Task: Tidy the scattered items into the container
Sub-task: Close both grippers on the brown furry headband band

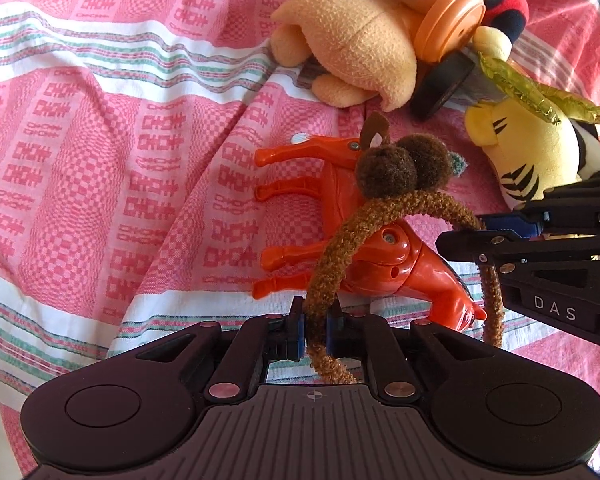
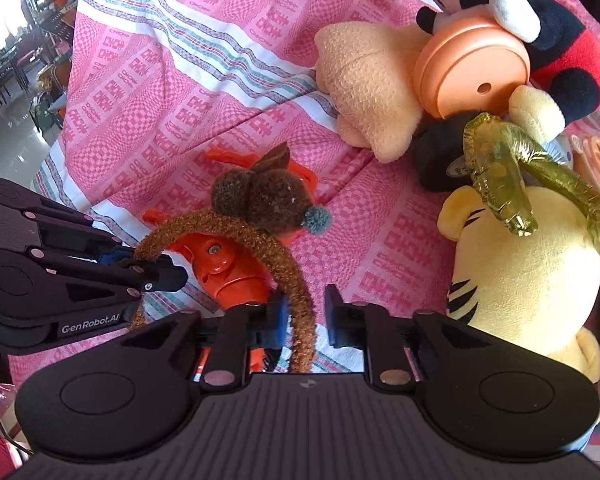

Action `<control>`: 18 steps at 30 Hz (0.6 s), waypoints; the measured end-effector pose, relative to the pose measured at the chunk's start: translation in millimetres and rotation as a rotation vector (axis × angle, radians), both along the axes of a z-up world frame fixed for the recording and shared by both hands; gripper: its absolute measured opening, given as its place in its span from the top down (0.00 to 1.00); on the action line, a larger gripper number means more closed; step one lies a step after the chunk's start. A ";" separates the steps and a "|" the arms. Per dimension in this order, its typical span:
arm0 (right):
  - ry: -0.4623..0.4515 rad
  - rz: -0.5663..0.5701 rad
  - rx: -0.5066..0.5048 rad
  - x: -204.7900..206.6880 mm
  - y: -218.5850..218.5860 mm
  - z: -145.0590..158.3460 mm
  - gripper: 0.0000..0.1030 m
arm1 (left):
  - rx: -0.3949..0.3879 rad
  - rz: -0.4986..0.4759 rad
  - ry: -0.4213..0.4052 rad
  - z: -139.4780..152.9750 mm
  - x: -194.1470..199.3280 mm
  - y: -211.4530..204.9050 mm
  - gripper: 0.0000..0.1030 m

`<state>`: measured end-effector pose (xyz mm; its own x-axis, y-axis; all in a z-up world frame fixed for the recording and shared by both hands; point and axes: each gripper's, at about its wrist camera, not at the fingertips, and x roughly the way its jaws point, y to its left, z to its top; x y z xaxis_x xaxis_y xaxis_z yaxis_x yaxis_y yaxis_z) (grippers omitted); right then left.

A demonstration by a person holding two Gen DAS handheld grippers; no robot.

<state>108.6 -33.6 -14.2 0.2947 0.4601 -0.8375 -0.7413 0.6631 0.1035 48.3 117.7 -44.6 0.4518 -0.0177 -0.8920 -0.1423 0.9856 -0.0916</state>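
A brown fuzzy headband (image 1: 384, 168) with two pom-pom ears arches over an orange plastic horse (image 1: 380, 256) that lies on its side on the pink cloth. My left gripper (image 1: 315, 326) is shut on one leg of the band, which runs between its blue pads. The right gripper (image 1: 472, 232) reaches in from the right and pinches the other leg. In the right wrist view the headband (image 2: 260, 196) rises above the horse (image 2: 228, 268); my right gripper (image 2: 304, 312) is shut on its near leg, and the left gripper (image 2: 156, 264) clamps the far leg.
A toy pile lies behind: a cream plush (image 1: 352, 44), a black-and-red mouse plush (image 2: 540, 20), an orange disc (image 2: 472, 68), a black wheel (image 1: 440, 84), a yellow tiger plush (image 2: 528, 276) and a gold foil balloon (image 2: 500, 172). The pink patterned cloth (image 1: 100, 120) stretches left.
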 end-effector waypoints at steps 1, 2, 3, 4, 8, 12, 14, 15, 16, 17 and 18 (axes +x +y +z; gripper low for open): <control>-0.001 0.000 -0.001 -1.4 0.0 -0.2 0.88 | 0.004 -0.001 -0.004 1.5 -0.2 -0.6 0.70; -0.012 0.005 -0.005 -3.5 1.0 0.3 0.89 | 0.013 -0.003 -0.013 3.6 -0.2 -1.9 0.70; -0.014 0.008 -0.007 -4.5 1.4 0.8 0.89 | 0.023 -0.006 -0.019 5.8 0.9 -3.3 0.67; -0.013 0.009 -0.006 -4.5 1.6 1.0 0.89 | 0.025 -0.008 -0.024 7.5 3.1 -4.2 0.67; -0.013 0.003 0.001 -4.5 -0.4 2.3 0.89 | 0.052 -0.025 -0.007 7.1 14.0 -8.9 0.71; 0.004 -0.014 0.006 -2.4 -3.1 1.8 0.89 | 0.066 -0.011 -0.001 6.6 14.6 -8.2 0.94; 0.013 -0.024 0.013 -1.7 -5.1 1.4 0.89 | 0.060 -0.006 -0.002 8.3 14.1 -8.6 0.94; 0.014 -0.027 0.014 -1.4 -5.6 1.2 0.89 | 0.064 -0.009 -0.002 9.1 13.7 -9.8 0.94; 0.015 -0.029 0.015 -0.9 -6.1 1.0 0.89 | 0.070 -0.014 -0.003 9.5 13.4 -11.1 0.95; 0.016 -0.031 0.015 -0.1 -6.5 0.6 0.89 | 0.074 -0.018 -0.003 9.7 13.1 -11.9 0.95; 0.017 -0.034 0.015 0.5 -6.3 0.0 0.89 | 0.072 -0.020 -0.001 9.5 12.9 -12.0 0.95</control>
<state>109.0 -40.0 -14.2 0.2961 0.4630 -0.8354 -0.7165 0.6861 0.1263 61.2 105.7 -35.1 0.4528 0.0373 -0.8908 -0.1223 0.9923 -0.0206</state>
